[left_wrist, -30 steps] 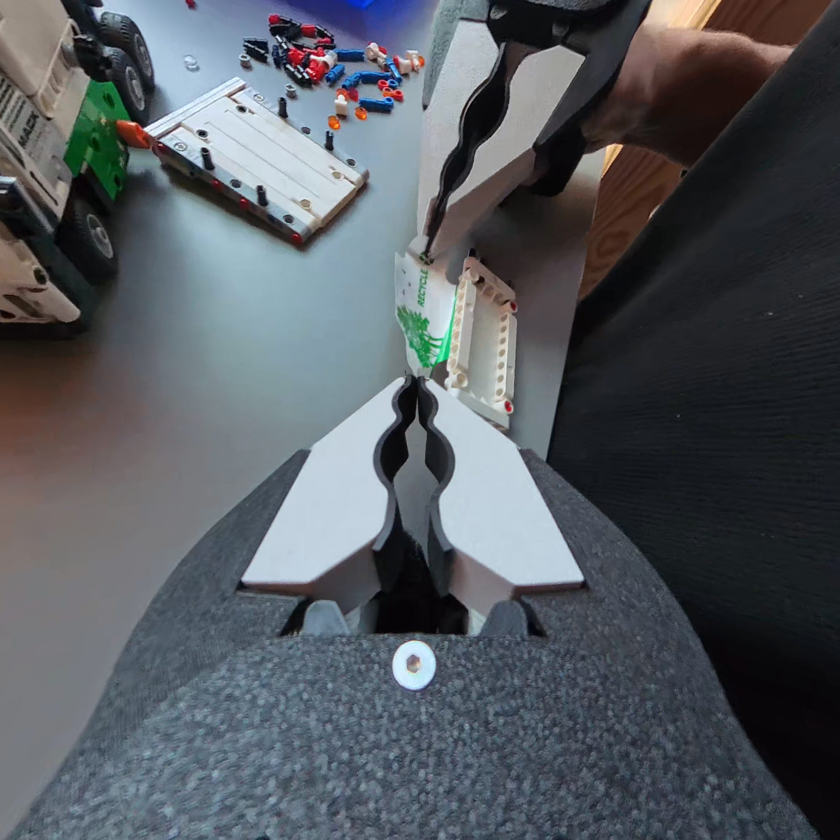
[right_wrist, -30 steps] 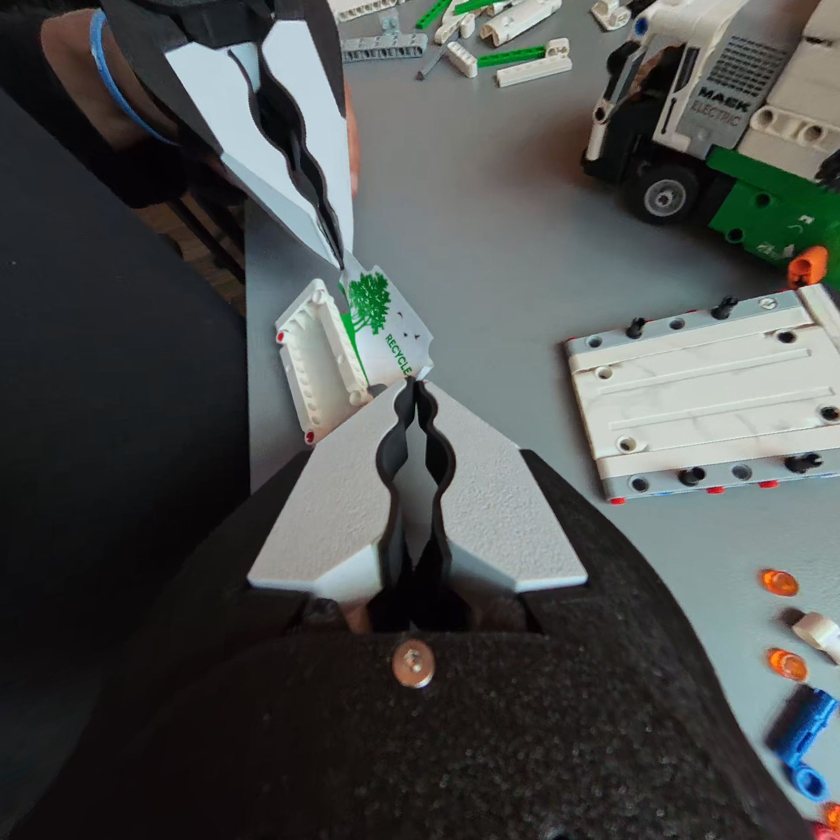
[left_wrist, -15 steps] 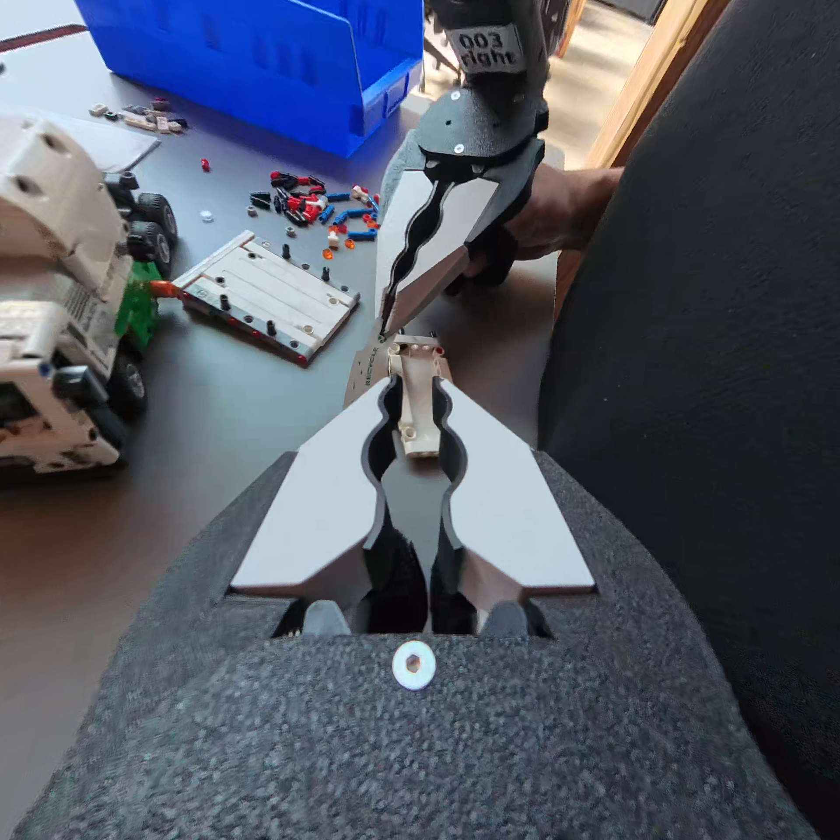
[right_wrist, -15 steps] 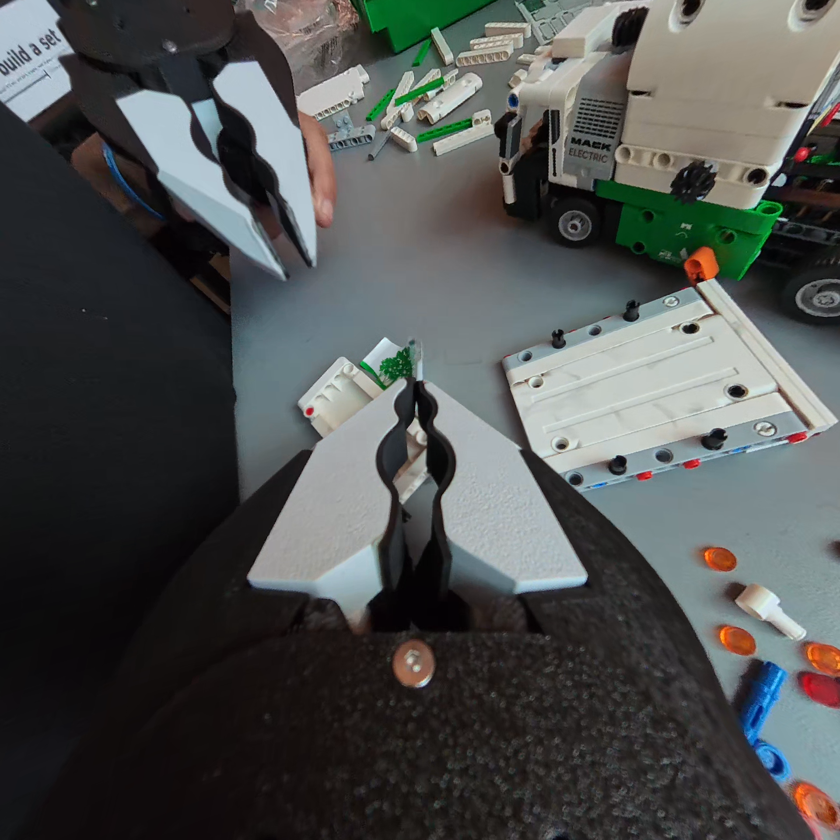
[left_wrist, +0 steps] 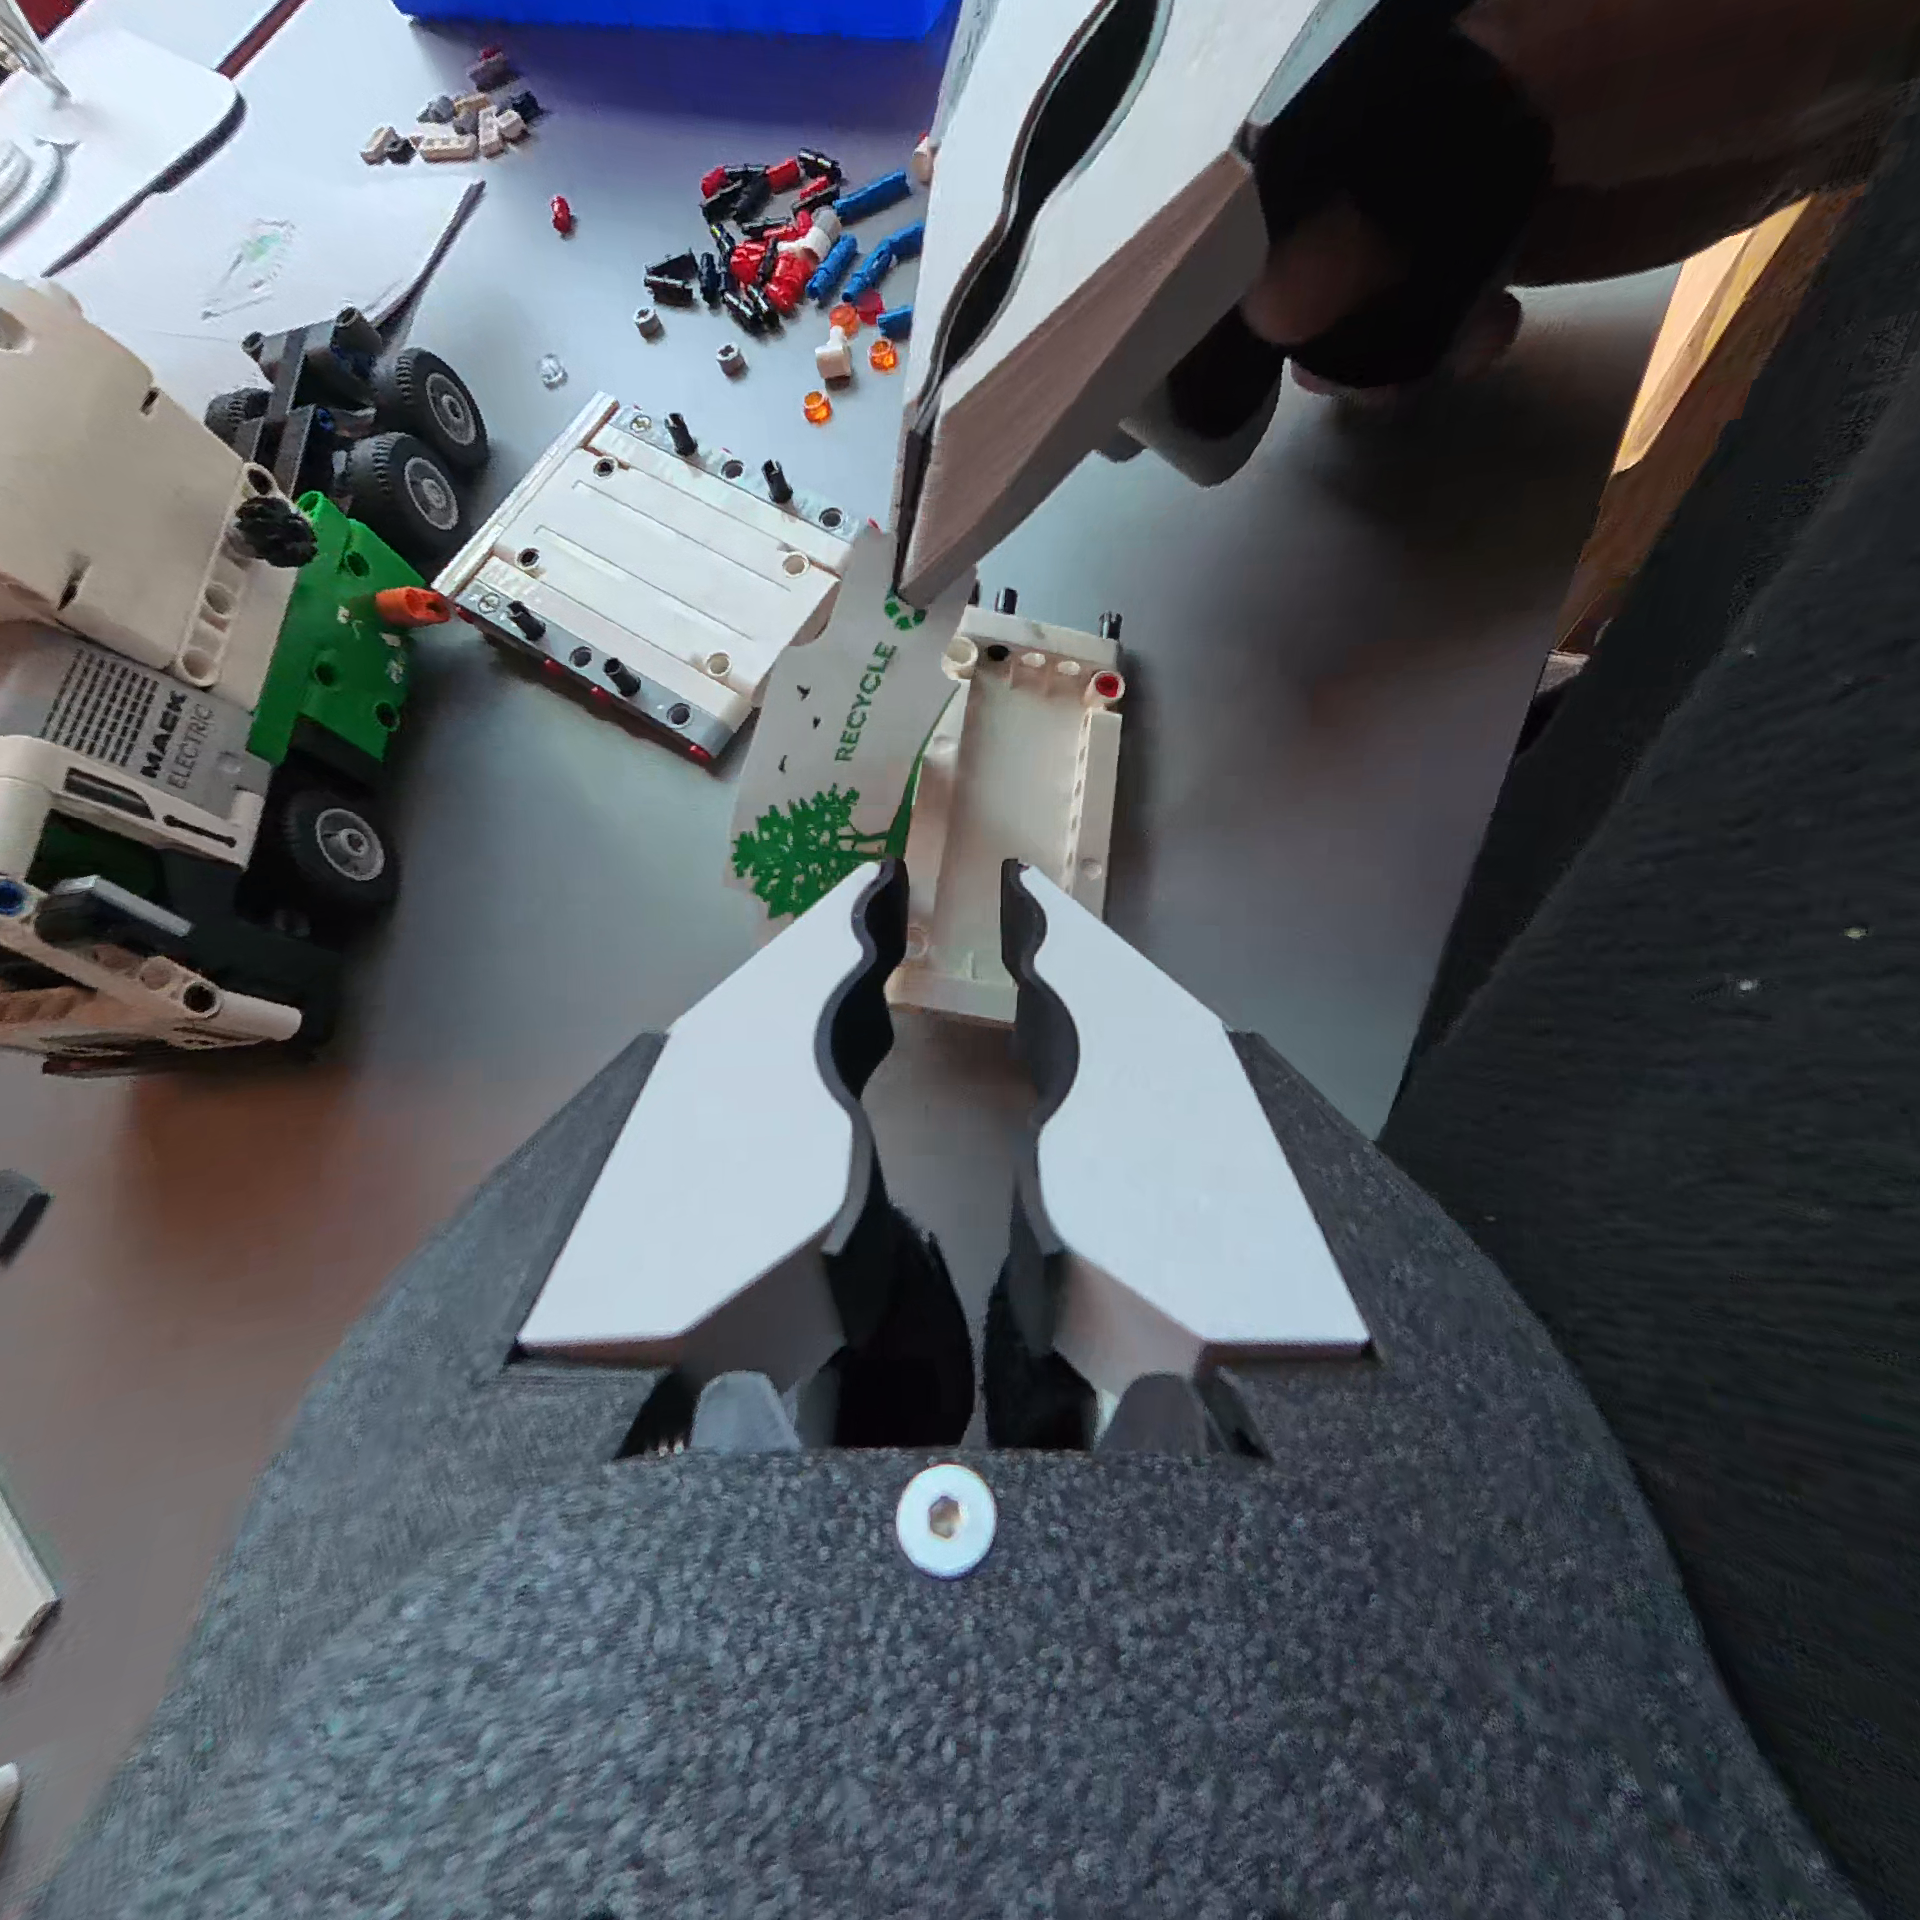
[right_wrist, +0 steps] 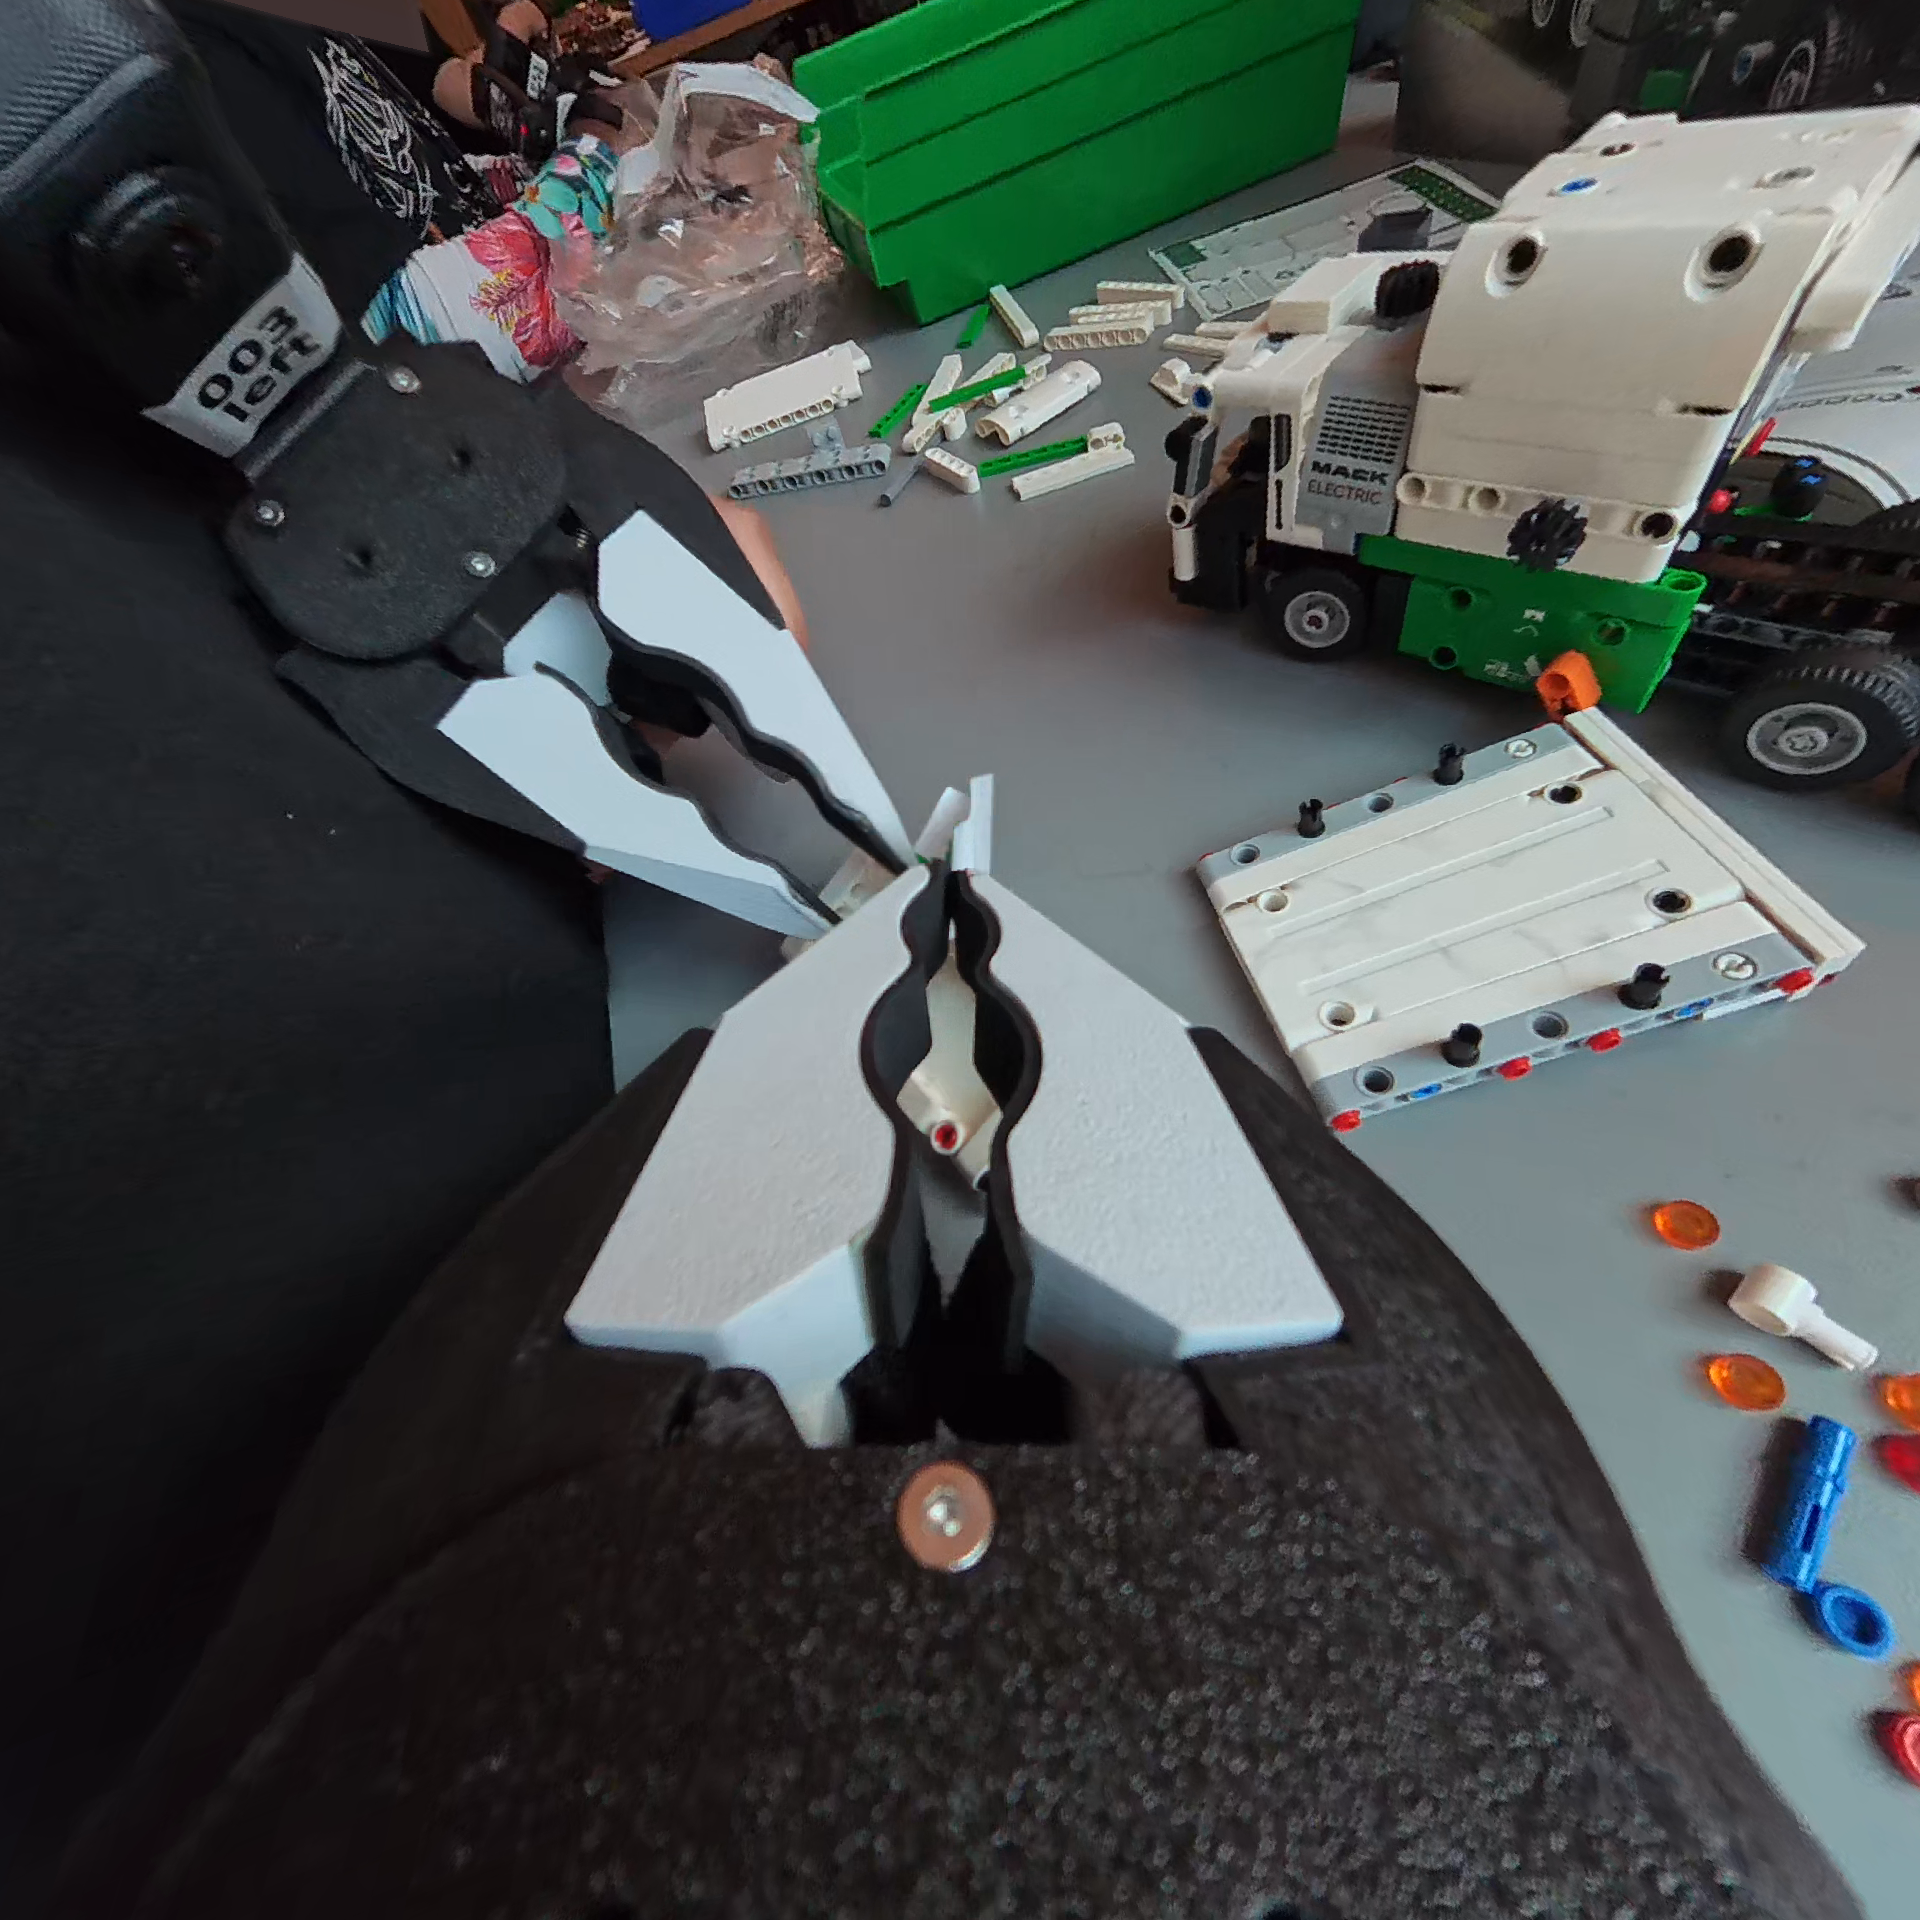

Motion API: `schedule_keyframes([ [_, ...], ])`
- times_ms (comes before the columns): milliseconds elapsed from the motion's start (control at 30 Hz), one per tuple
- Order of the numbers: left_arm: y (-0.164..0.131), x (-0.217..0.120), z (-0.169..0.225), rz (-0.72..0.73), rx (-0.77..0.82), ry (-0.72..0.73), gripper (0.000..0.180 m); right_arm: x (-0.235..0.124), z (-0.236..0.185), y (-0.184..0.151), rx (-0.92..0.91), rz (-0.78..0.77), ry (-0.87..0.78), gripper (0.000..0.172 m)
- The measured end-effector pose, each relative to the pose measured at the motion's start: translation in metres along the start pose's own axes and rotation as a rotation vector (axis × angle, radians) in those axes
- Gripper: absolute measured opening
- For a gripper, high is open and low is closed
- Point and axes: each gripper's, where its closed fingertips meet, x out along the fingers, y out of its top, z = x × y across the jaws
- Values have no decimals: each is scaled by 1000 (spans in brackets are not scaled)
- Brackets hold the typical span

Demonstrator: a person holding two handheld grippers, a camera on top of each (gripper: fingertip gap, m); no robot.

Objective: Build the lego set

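Noting left to right: left gripper (left_wrist: 951, 894) stood spread, gripping nothing, with the white panel (left_wrist: 1039, 748) lying on the table just beyond its tips. Right gripper (left_wrist: 904, 601) was pressed together, pinching the far corner of the tree-printed sticker (left_wrist: 831, 748), which touched the panel between both grippers.

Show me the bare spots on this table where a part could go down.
Bare grey table lies between the toy truck, the white plate and the left gripper. More lies beyond the white panel. The loose pins are crowded.
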Motion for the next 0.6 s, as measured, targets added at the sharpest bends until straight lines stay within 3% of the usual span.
schedule_keyframes([
  [367, -6, -1, -14, -58, 100, 128, 17, 0, -8, 7, -60, 6, 16, 0],
  [600, -4, -8, -28, -28, 24, 142, 19, 0, -10, 10, -79, 9, 12, 0],
])
